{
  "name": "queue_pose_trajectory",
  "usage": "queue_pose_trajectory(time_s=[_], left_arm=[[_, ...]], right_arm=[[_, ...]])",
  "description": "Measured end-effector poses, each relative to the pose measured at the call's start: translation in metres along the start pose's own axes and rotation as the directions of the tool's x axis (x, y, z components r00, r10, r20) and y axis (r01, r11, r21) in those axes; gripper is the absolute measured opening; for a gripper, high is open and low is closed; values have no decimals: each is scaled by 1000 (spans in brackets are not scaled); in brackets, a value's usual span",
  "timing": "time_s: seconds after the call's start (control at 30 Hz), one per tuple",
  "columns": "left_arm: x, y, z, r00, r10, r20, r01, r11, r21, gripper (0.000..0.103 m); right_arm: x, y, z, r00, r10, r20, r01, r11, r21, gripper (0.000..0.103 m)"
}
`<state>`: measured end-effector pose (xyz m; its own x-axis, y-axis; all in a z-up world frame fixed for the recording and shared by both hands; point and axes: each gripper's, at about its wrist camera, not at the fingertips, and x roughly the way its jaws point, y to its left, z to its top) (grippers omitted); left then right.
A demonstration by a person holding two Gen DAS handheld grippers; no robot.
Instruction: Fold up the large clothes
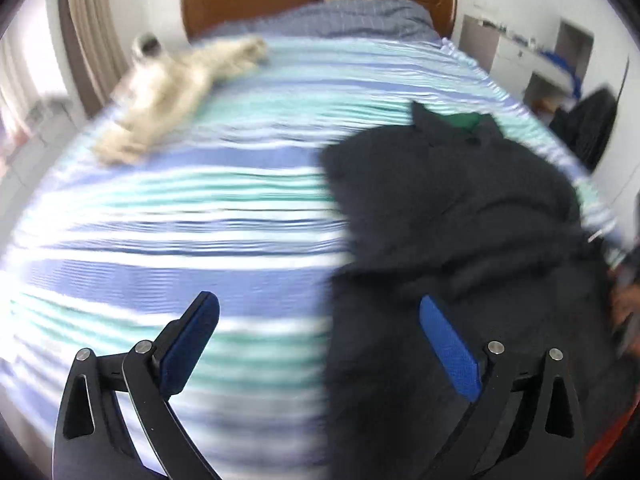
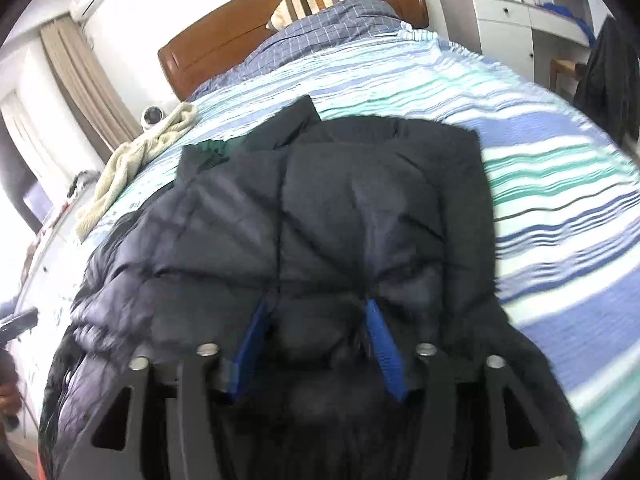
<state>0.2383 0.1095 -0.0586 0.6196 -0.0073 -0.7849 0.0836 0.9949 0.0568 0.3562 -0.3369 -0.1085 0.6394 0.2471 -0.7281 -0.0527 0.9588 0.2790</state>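
Observation:
A dark navy puffer jacket lies spread on the striped bed, its collar with green lining toward the headboard. My left gripper hovers open and wide over the jacket's left edge, one finger over the sheet and one over the jacket, nothing between them. The left view is blurred. My right gripper sits low over the jacket's near part. A bunched fold of the fabric bulges between its blue pads, which stand apart and do not visibly clamp it.
The bed sheet is striped blue, teal and white. A cream towel lies at the far left edge. Behind are a wooden headboard, a checked quilt, a white cabinet and dark clothing at the right.

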Motion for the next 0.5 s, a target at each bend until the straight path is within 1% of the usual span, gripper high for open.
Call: queue_pose_trajectory(time_s=[0.03,0.07,0.1,0.13,0.17,0.2,0.27,0.3,0.33,0.37,0.43,0.5], left_arm=[[-15,13,-8,998,54,11,-54,998,29,101],[-33,30,-20,993,113,18,-114,992,55,101],[-41,38,-23,990,137,18,-138,989,61,101],[-56,52,-34,987,160,17,-161,985,56,101],[-65,61,-41,988,152,14,-153,988,38,101],[-70,70,-49,991,135,10,-135,991,19,101],[-79,77,-69,1000,30,-5,-31,997,-69,102],[-76,74,-74,1000,-12,-12,11,995,-97,102],[-71,69,-88,996,-86,-29,81,986,-144,102],[-64,60,-98,989,-138,-44,128,977,-173,102],[-49,34,-114,974,-214,-80,195,961,-195,102],[-33,2,-129,957,-257,-132,233,957,-173,101]], right_arm=[[-16,5,-4,1000,14,12,-14,999,-28,75],[-29,7,-8,1000,23,19,-22,998,-57,76],[-44,9,-12,999,24,23,-22,996,-87,76],[-63,9,-19,1000,17,22,-15,992,-126,76],[-76,6,-25,1000,10,19,-7,989,-147,76],[-92,1,-32,1000,-5,12,7,986,-165,76],[-116,-13,-43,1000,-30,-7,29,986,-165,76],[-126,-20,-47,999,-39,-16,36,987,-156,76],[-136,-29,-52,999,-46,-29,41,989,-141,76],[-147,-39,-62,998,-46,-52,40,992,-119,76],[-159,-56,-79,995,-40,-95,33,997,-72,76],[-168,-67,-106,986,2,-168,-5,1000,-14,76]])
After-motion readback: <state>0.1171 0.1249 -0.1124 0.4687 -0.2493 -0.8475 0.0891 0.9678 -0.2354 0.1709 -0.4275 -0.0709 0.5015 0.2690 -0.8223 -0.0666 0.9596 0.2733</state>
